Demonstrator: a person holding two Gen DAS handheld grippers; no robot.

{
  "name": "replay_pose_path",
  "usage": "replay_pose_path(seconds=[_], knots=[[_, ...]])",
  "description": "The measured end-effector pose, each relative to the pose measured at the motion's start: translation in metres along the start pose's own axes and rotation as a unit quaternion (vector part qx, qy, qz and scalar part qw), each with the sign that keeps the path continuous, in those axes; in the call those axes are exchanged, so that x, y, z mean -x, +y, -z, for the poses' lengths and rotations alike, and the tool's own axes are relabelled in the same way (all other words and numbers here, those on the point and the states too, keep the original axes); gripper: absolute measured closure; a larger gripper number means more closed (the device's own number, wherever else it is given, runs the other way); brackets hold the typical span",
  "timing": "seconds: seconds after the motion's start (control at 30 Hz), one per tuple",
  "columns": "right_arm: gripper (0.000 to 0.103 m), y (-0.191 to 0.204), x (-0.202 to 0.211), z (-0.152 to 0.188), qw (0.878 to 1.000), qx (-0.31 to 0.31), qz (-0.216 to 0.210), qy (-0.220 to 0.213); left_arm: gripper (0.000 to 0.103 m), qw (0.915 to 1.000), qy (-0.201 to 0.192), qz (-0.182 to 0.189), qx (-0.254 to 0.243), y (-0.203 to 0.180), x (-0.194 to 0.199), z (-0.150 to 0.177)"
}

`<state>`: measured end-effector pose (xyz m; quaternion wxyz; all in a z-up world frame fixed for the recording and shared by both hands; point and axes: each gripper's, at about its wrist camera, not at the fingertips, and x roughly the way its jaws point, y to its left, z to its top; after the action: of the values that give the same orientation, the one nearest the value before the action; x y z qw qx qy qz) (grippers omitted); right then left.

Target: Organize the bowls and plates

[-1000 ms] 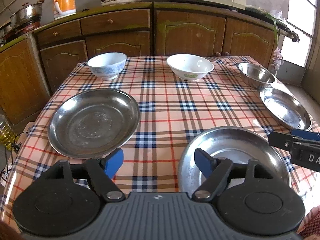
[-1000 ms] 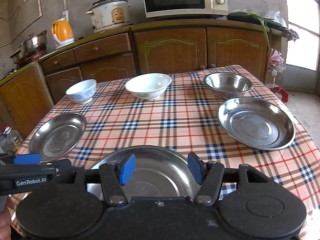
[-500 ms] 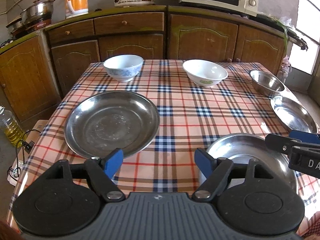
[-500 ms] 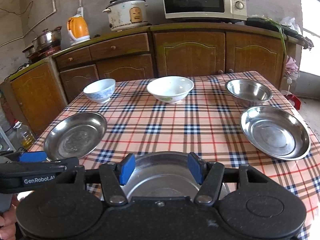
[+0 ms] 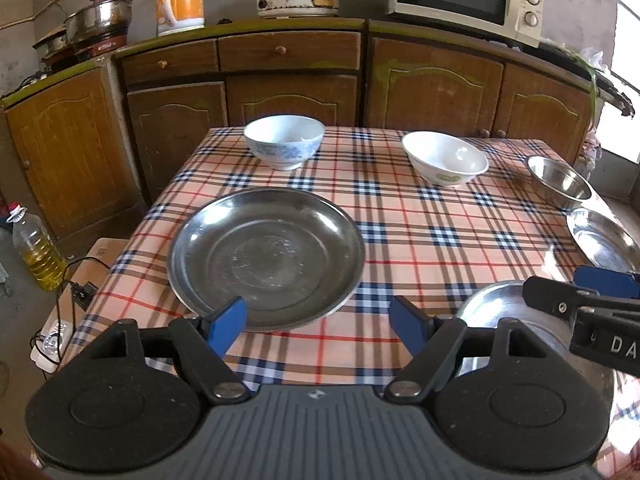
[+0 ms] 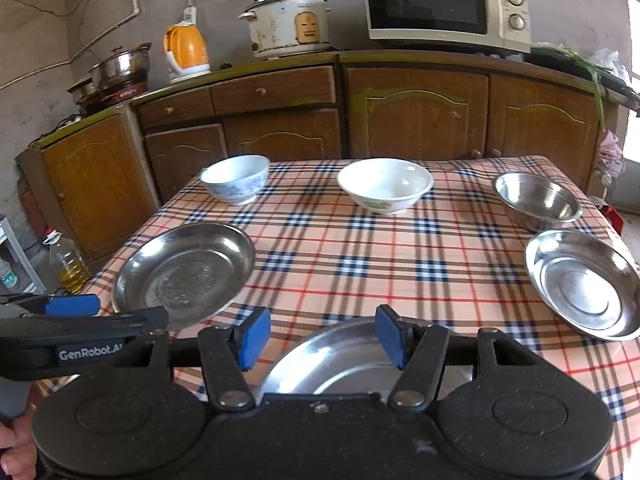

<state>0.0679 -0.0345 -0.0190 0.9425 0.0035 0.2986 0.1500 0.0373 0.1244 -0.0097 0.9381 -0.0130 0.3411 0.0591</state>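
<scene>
A kitchen with brown wooden cupboards runs along the far wall, and in front of it stands a worktop (image 6: 340,264) covered with a red, blue and cream checked cloth.

The left tongs (image 5: 318,324) hang spread and empty above the near edge of the worktop; the large round steel plate on the left (image 5: 266,258) lies just beyond them, its near rim behind the left blue pad. The right tongs (image 6: 322,334) are also spread, holding nothing, and the steel plate at the near edge (image 6: 340,356) lies below and between their pads, not touched by them. In the left wrist view this same plate shows to the right, partly hidden by the right tongs' fingers.

A third shallow steel plate (image 6: 582,282) lies at the right edge, with a deep steel bowl (image 6: 538,200) just beyond it. At the far side stand a white china bowl with a green mark (image 6: 386,190) in the middle and a white bowl with blue pattern (image 6: 236,178) to its left. Every plate and bowl is empty, and all stand apart from one another.
</scene>
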Motion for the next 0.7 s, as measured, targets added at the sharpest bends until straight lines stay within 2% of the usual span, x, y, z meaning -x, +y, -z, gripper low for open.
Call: replay_pose_path(seconds=[0.7], knots=[[0.032, 0.058, -0.04, -0.024, 0.999, 0.025, -0.028, 0.004, 0.022, 0.9994, -0.007, -0.026, 0.021, 0.056, -0.017, -0.013]])
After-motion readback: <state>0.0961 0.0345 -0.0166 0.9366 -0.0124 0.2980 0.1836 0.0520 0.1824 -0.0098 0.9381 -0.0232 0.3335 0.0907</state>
